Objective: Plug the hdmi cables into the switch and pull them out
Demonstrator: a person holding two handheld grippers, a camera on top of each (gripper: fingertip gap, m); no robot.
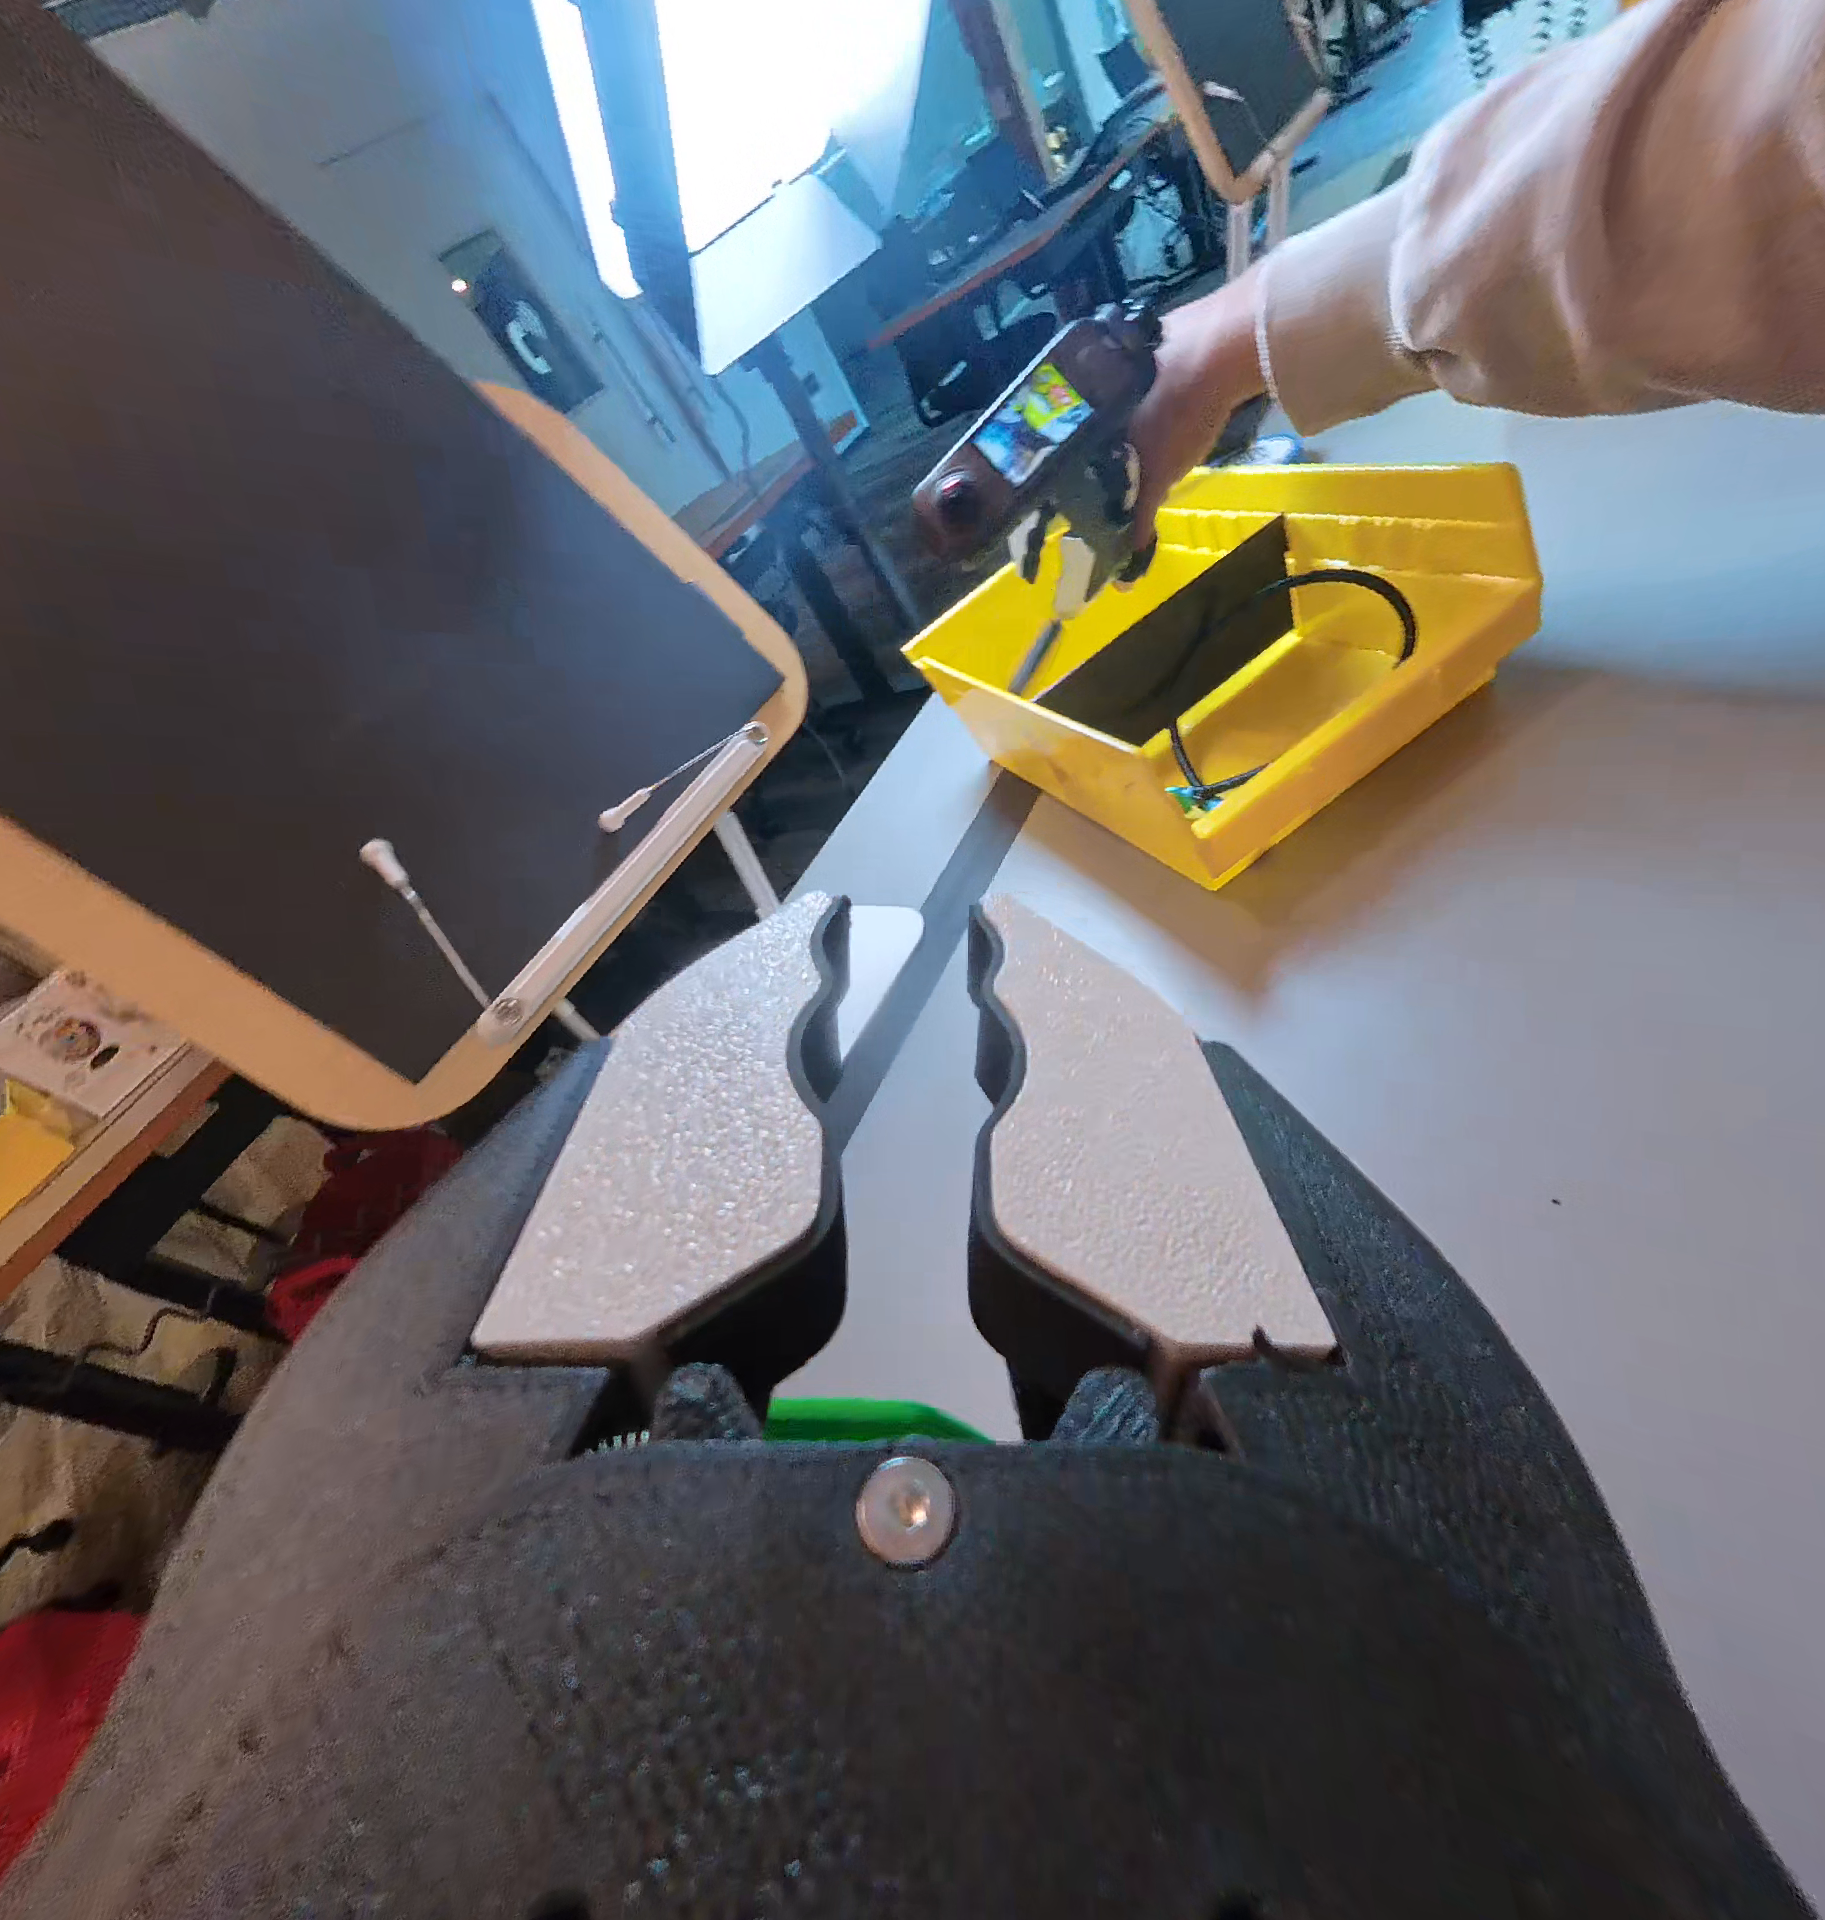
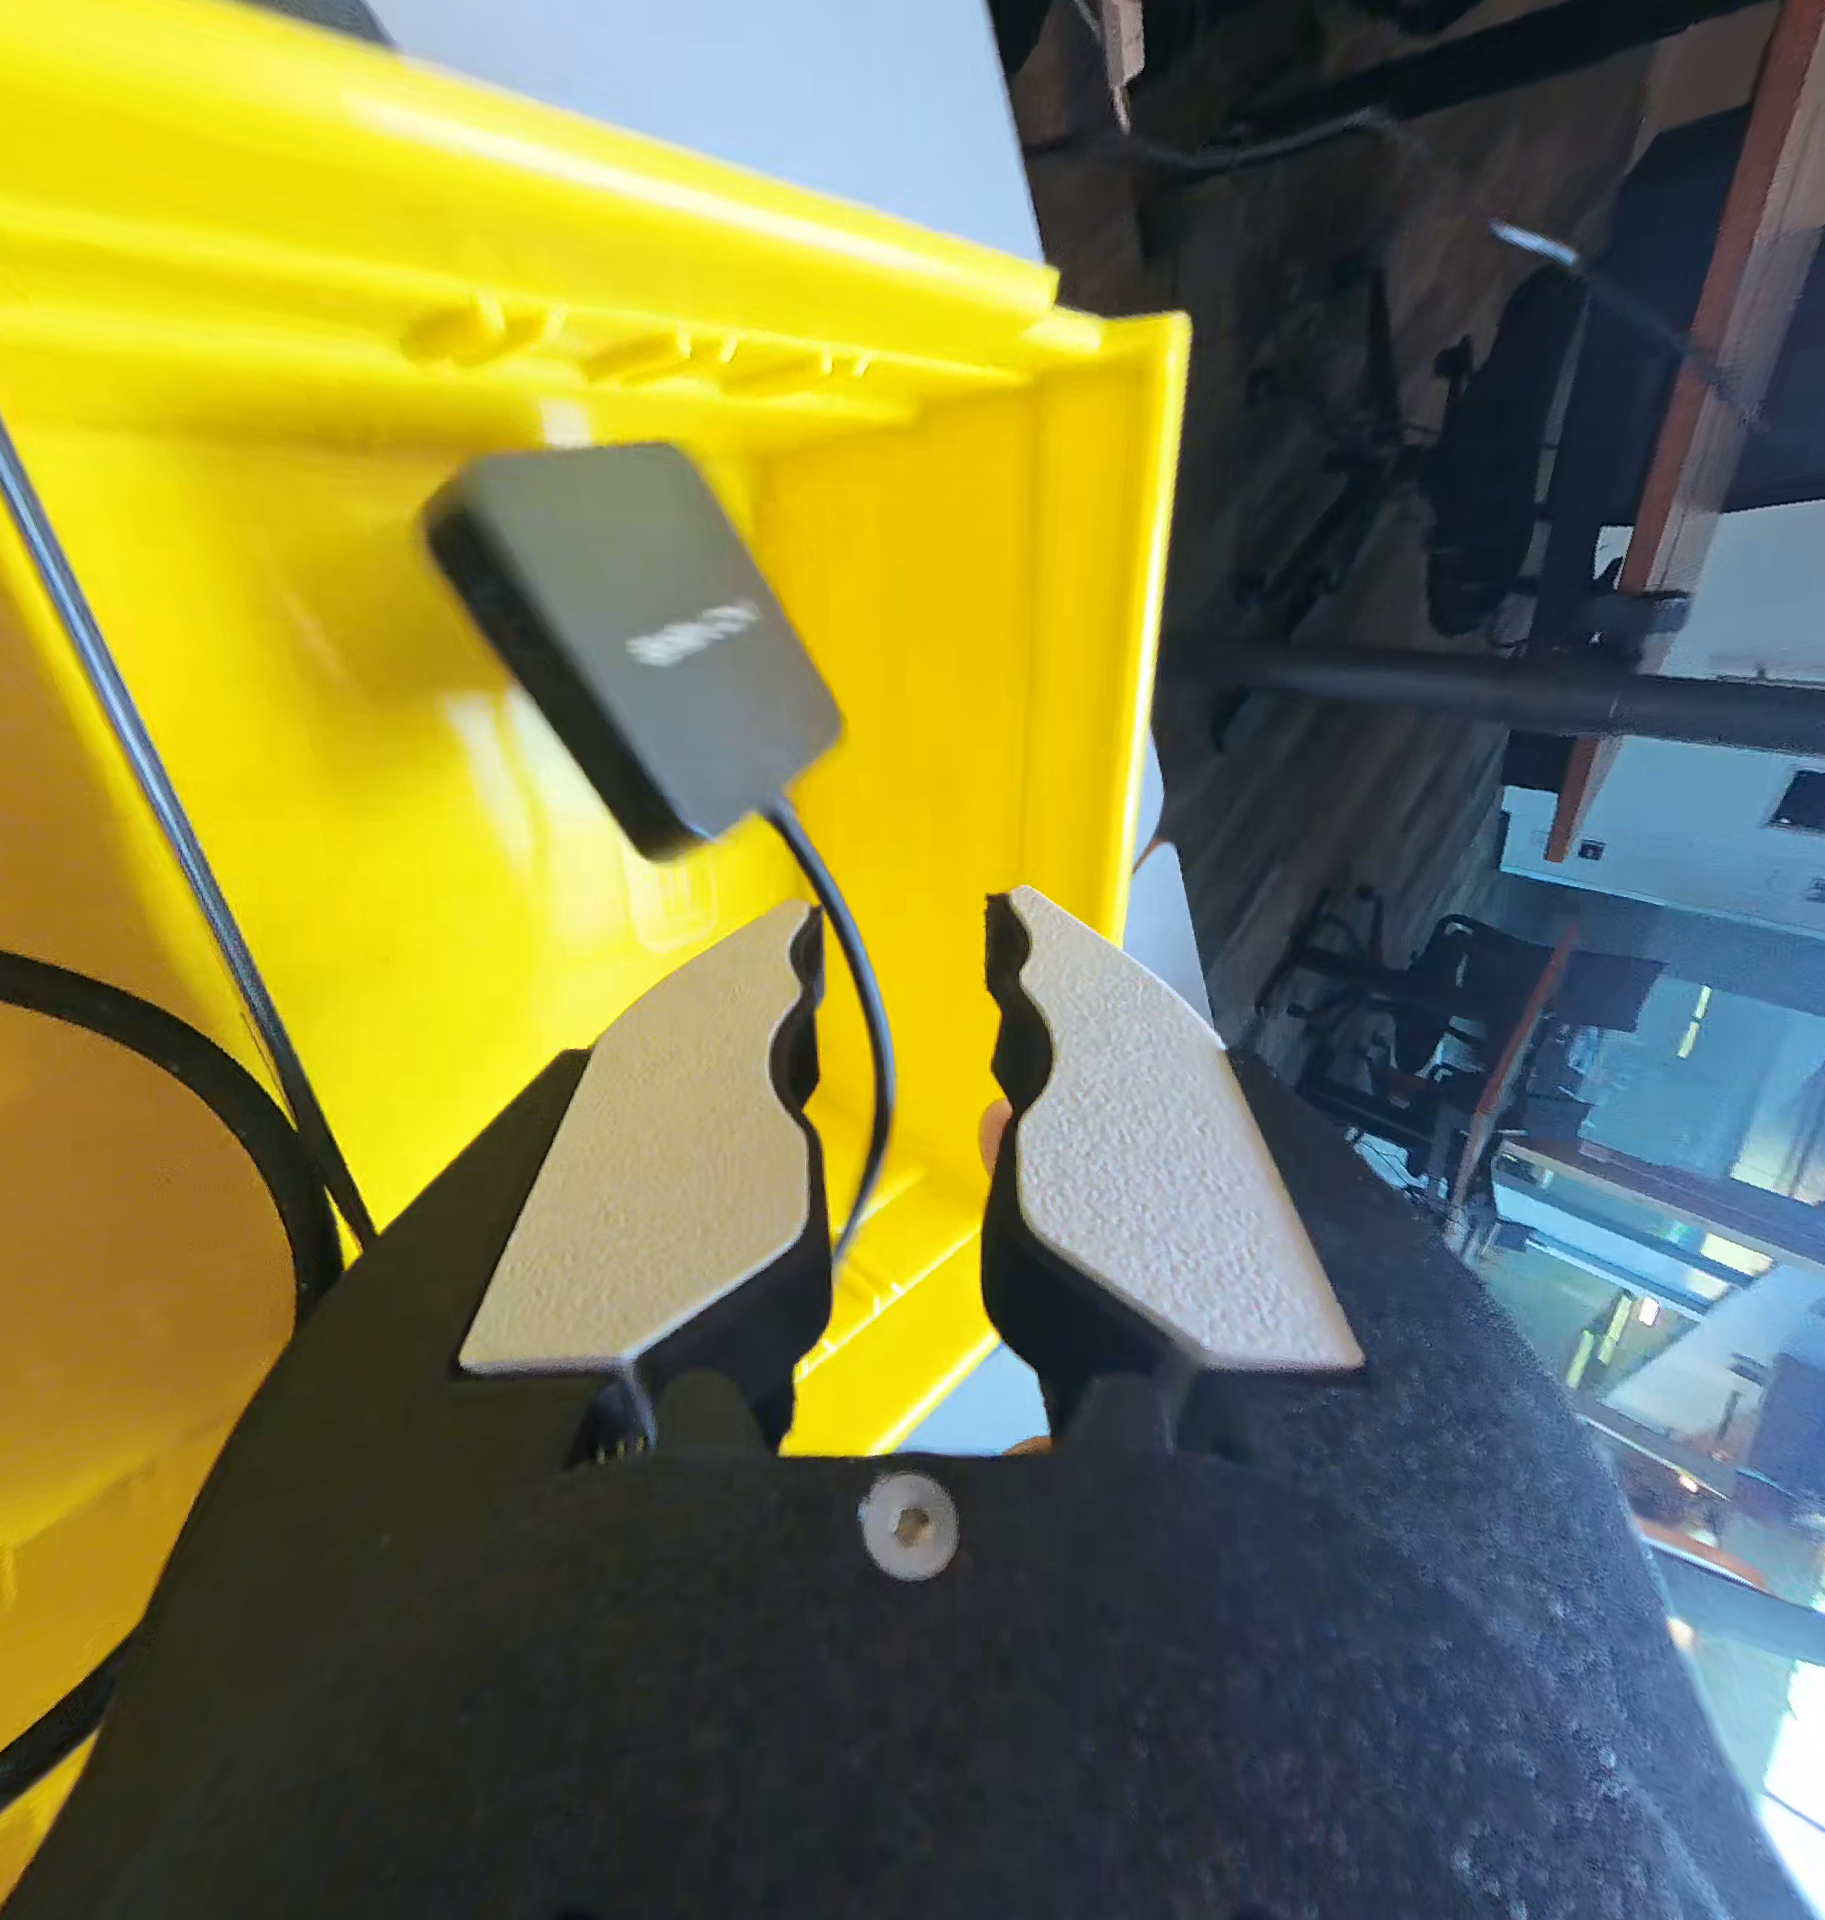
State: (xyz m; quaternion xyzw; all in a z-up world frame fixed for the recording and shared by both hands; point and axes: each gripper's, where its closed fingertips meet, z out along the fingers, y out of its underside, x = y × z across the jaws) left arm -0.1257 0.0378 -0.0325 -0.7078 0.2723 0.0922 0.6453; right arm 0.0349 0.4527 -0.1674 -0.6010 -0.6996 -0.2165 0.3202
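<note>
Fetch step, nothing plugged yet. Right gripper (image 2: 903, 925) over yellow bin (image 2: 991, 623), fingers parted, empty; black switch (image 2: 627, 644) lies in bin, centre-left of frame, its lead passing between them. Left gripper (image 1: 903, 935) parted, empty, above bench (image 1: 1510, 1039). Next: close on switch body.

A yellow plastic bin (image 1: 1334, 665) with a black divider (image 1: 1178, 649) sits on the grey bench (image 1: 1510, 1039); a dark-topped side table (image 1: 264, 582) stands beside it.

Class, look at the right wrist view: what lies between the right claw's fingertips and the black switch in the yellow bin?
Only the switch's own thin black lead, curving back between the open right claw's fingers, with yellow bin floor behind it.
</note>
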